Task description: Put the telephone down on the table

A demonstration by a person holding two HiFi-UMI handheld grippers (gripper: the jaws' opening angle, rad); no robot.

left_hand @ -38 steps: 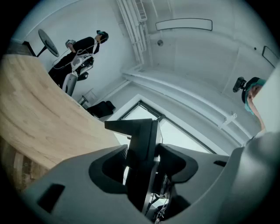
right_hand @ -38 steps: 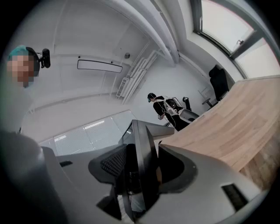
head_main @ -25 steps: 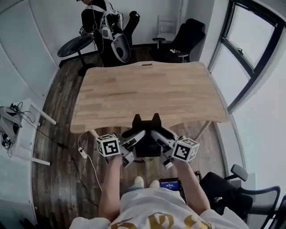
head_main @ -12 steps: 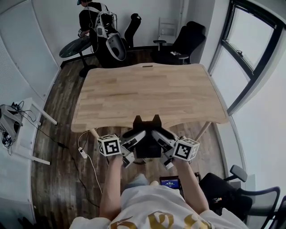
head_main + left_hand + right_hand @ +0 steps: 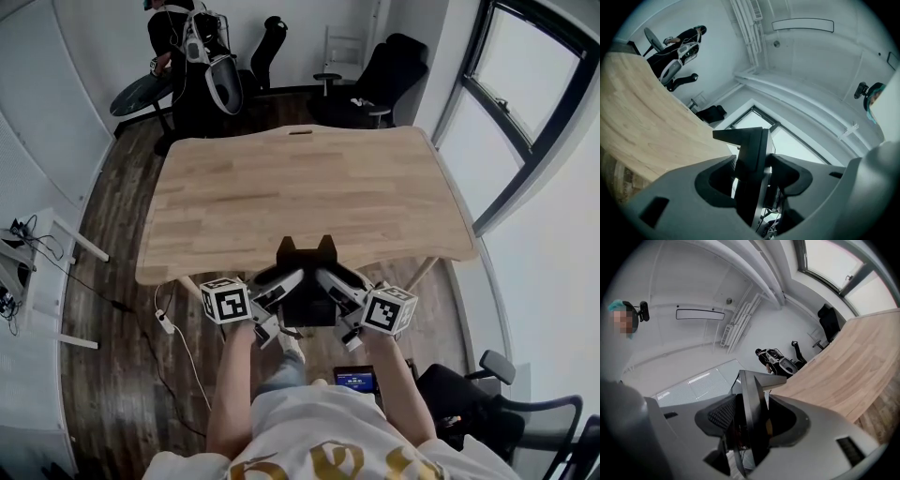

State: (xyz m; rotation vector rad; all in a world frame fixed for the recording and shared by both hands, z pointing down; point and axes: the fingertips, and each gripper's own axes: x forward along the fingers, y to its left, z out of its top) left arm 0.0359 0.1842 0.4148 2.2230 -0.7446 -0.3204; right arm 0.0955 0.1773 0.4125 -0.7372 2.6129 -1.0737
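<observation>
While held off the wood, counts as carried, not placed. Start with the pale wooden desk (image 5: 300, 178), broad and bare on top, with dark floor planks (image 5: 122, 375) around it and office chairs (image 5: 389, 80) beyond its far edge.

Find the telephone (image 5: 307, 269) at the desk's near edge: a black, flat-sided unit standing upright with two prongs on top. Overlaps that edge in the head view and, by judgement, is not resting on the desk. Cannot settle its height against the desktop from any view.

Gripped from both flanks. Left tool (image 5: 279, 286) clamped on its left side, right tool (image 5: 336, 284) clamped on its right side. Padded jaws pressed against the black body in each tool's own view, both tools pointing roughly level toward the desk's far edge.

Judged step: transport, with the set-down not yet done. Calls next for carrying forward past the desk's near edge and lowering evenly with both hands until the base sits flat on the wood. Then parting both pairs of jaws together. Worth keeping the unit level throughout, to avoid landing on one corner.
</observation>
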